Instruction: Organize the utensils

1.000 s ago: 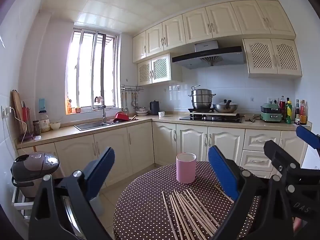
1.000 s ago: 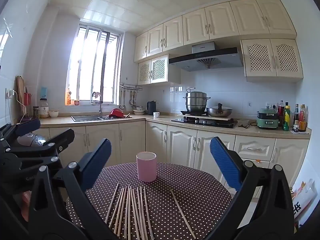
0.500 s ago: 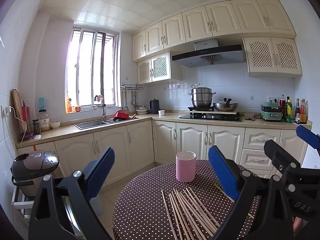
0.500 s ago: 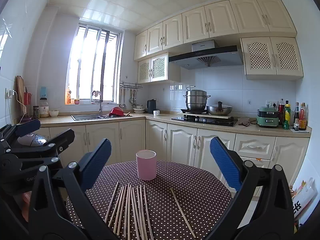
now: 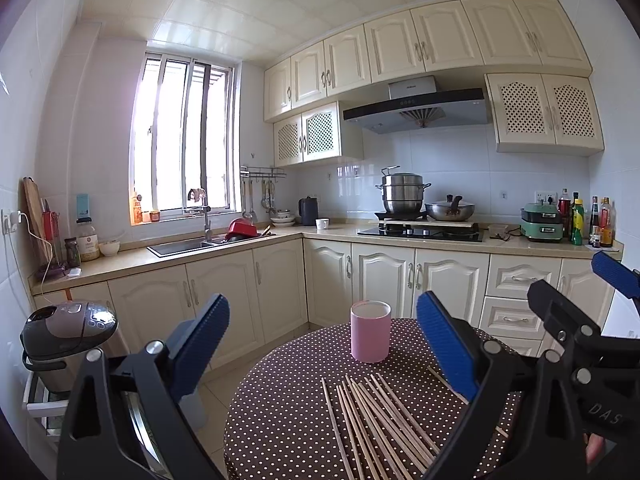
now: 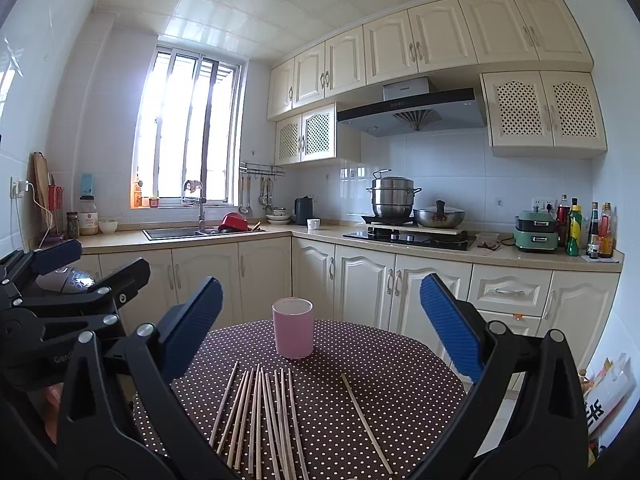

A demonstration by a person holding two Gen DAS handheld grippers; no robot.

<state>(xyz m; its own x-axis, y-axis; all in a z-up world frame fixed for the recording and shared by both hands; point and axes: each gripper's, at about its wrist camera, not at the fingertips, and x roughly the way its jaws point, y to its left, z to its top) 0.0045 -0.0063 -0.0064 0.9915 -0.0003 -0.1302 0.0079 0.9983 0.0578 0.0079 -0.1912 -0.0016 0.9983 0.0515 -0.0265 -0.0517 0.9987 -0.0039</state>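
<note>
Nothing has shifted since a second ago: your left gripper (image 5: 324, 344) and right gripper (image 6: 320, 320) hover with fingers wide apart, empty. Chopsticks (image 6: 260, 412) lie fanned on the desk (image 6: 400, 364) just before the upright pink cup (image 6: 293, 334), handy for dropping in.

Daylight pours through the window (image 5: 184, 152), blown out to white, leaving the kitchen bright and evenly lit (shadows stay soft). Both fisheye views bend cabinets (image 6: 440, 36) at the edges, with dark vignetted corners. Focus is sharp throughout.
</note>
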